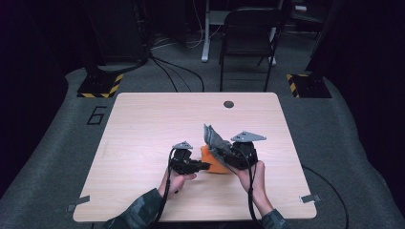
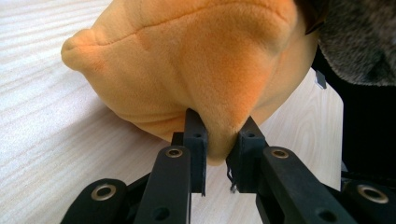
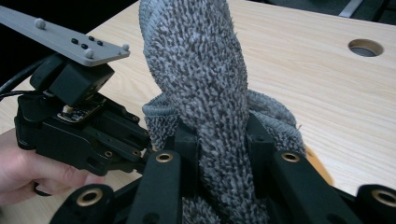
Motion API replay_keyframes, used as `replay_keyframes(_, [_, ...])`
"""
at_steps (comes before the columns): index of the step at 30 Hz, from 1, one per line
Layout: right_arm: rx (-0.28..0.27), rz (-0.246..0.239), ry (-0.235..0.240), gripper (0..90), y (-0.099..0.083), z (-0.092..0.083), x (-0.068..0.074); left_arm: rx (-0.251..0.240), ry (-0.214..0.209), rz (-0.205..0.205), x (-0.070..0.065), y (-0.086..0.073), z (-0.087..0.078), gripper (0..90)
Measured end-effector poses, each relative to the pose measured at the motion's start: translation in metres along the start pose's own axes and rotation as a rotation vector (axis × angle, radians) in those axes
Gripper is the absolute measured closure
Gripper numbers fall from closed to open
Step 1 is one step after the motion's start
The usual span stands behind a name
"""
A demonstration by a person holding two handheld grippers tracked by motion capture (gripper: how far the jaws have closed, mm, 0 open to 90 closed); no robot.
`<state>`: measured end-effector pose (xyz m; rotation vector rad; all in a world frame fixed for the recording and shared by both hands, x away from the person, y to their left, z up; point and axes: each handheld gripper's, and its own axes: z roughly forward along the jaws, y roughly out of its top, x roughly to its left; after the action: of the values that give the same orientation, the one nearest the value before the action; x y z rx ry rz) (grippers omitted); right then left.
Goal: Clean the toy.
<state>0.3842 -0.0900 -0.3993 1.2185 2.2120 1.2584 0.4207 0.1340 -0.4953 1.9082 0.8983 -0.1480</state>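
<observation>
Left gripper [image 2: 217, 154] pinching a fold of plush orange cloth [image 2: 196, 60], right gripper [image 3: 219, 154] clamping nubby grey cloth [image 3: 201, 70], wood-grain table [image 1: 143, 124] lying beneath both.

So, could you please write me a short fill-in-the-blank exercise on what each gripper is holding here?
1. The left gripper pinches a fold of the soft ____ fabric.
2. The right gripper has its jaws shut on a fuzzy ____ cloth.
3. Both fabrics are at the near part of the wooden ____.
4. Beyond the table stands a black folding ____.

Missing words: orange; grey; table; chair
</observation>
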Motion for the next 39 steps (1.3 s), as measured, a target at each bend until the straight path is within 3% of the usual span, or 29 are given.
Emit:
replay_keyframes(4, [0.018, -0.023, -0.001, 72.5, -0.003, 0.012, 0.006, -0.012, -0.007, 0.003, 0.000, -0.001, 0.002, 79.4])
replay_keyframes(8, [0.040, -0.127, -0.086, 72.7, -0.006, 0.018, 0.015, -0.011, -0.005, 0.013, -0.002, -0.001, 0.003, 79.7])
replay_keyframes(11, [0.056, -0.166, -0.129, 72.9, -0.009, 0.021, 0.015, -0.010, -0.004, 0.024, -0.001, -0.002, 0.004, 79.9])
replay_keyframes(17, [0.061, -0.168, -0.172, 72.9, -0.012, 0.017, 0.005, -0.008, -0.001, 0.048, -0.001, -0.002, 0.005, 80.0])
replay_keyframes(25, [0.080, -0.085, -0.236, 72.7, -0.025, 0.008, -0.030, -0.011, -0.009, 0.053, -0.003, -0.002, 0.006, 79.9])
replay_keyframes(31, [0.113, -0.025, -0.277, 72.6, -0.034, 0.013, -0.055, -0.014, -0.018, 0.052, -0.002, -0.002, 0.006, 79.9])
replay_keyframes(36, [0.170, 0.033, -0.305, 72.5, -0.046, 0.022, -0.073, -0.018, -0.025, 0.055, 0.000, -0.003, 0.006, 79.8])
replay_keyframes(39, [0.238, 0.061, -0.307, 72.3, -0.055, 0.031, -0.084, -0.019, -0.025, 0.053, 0.001, -0.003, 0.005, 79.8])
